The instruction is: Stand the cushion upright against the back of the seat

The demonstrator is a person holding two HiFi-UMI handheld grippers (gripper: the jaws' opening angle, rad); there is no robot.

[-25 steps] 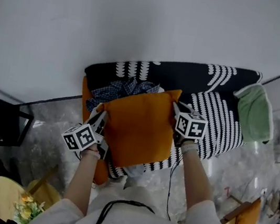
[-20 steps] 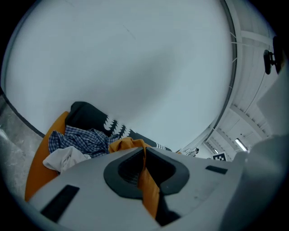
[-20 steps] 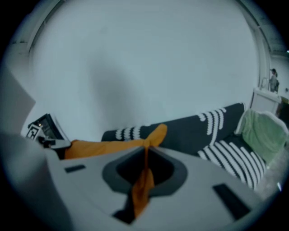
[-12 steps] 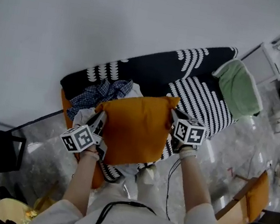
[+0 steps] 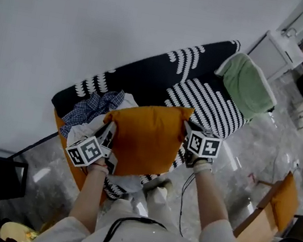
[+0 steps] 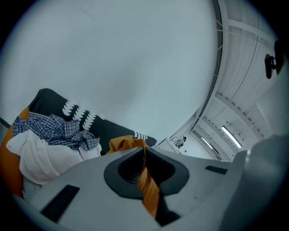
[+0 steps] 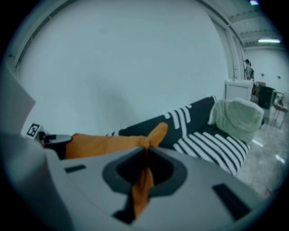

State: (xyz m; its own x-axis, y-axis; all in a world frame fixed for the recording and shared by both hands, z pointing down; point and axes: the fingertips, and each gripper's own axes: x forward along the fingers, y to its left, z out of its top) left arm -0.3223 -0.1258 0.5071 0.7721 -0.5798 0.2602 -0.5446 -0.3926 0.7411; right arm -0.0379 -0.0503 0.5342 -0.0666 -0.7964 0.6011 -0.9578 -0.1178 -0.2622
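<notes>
An orange cushion (image 5: 147, 137) hangs in the air over the front of a sofa (image 5: 201, 100) covered in a black and white patterned throw. My left gripper (image 5: 107, 132) is shut on the cushion's left edge, and orange fabric (image 6: 146, 180) shows pinched between its jaws. At the cushion's right edge my right gripper (image 5: 189, 131) is shut too, with a fold of the orange fabric (image 7: 143, 180) clamped in it. The sofa's dark backrest (image 7: 180, 118) runs behind the cushion.
A heap of checked and white clothes (image 5: 92, 114) lies on the sofa's left end, also seen as clothes (image 6: 49, 140) in the left gripper view. A green cushion (image 5: 248, 85) rests at the right end. A white cabinet (image 5: 278, 50) stands beyond, an orange chair (image 5: 273, 215) on the marble floor at right.
The cushion stays held by both grippers while the sofa and room have slid up and right in the head view. The green cushion has moved toward the top right.
</notes>
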